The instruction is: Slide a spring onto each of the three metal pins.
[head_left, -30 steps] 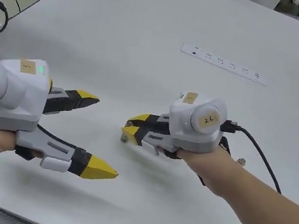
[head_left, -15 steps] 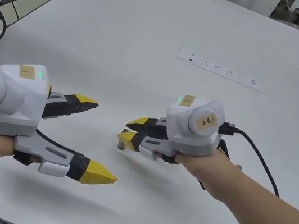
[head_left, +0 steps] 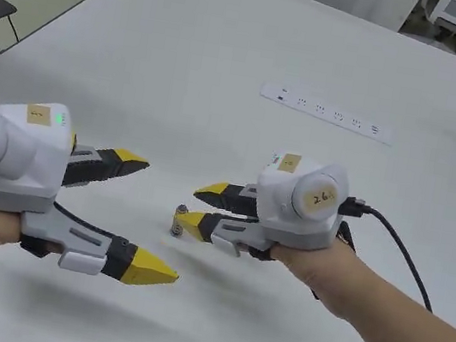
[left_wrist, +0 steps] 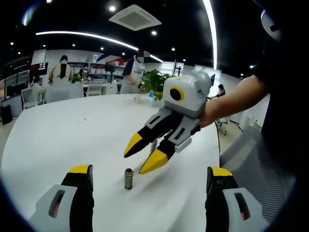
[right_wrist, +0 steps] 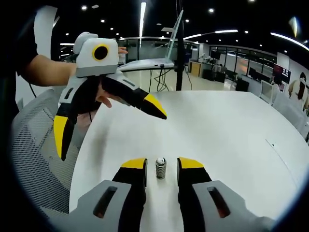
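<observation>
Two short metal pins stand on the white table [head_left: 227, 67], each with a spring on it: one pin [head_left: 180, 209] just ahead of the right gripper's tips, the other pin [head_left: 175, 230] beside the lower jaw. In the right gripper view a sprung pin [right_wrist: 161, 167] stands upright in the gap between the jaws, touching neither. My right gripper [head_left: 196, 207] [right_wrist: 161, 164] is open by a narrow gap. My left gripper [head_left: 144, 217] [left_wrist: 149, 171] is wide open and holds nothing, a short way left of the pins. The left gripper view shows a sprung pin [left_wrist: 128, 178] and another [left_wrist: 153, 146] behind the right gripper [left_wrist: 145, 154].
A white power strip [head_left: 324, 112] lies farther back on the table. A black cable [head_left: 398, 246] trails from the right gripper toward the right. The near table edge runs just below both hands. People and desks stand in the room beyond.
The right gripper's jaws have spread from nearly shut to open, and a sprung pin now stands free between them. The left gripper has hardly moved; the head camera has shifted.
</observation>
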`<move>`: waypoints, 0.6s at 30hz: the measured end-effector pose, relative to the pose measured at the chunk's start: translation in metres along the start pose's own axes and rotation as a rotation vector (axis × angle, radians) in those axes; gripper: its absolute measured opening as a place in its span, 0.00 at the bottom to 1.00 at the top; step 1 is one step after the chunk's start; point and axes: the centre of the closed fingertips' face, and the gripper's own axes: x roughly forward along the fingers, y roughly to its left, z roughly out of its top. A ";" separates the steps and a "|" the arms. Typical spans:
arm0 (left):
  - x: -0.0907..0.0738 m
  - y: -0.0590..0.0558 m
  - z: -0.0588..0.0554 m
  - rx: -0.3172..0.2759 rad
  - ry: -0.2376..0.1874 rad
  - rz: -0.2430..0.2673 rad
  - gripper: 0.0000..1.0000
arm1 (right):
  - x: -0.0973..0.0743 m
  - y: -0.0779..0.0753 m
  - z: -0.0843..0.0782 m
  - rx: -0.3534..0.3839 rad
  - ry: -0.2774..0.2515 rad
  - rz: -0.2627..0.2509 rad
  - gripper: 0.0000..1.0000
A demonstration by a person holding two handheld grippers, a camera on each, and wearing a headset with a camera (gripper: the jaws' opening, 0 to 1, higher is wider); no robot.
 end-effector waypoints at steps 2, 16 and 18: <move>0.001 -0.001 0.001 -0.001 -0.003 -0.004 0.95 | -0.004 -0.001 0.001 0.002 -0.008 -0.006 0.26; 0.010 -0.006 0.004 0.005 -0.001 -0.026 0.94 | -0.040 0.001 -0.001 0.021 -0.055 -0.050 0.44; 0.011 -0.006 0.004 0.007 0.000 -0.026 0.95 | -0.045 0.002 -0.002 0.030 -0.062 -0.053 0.47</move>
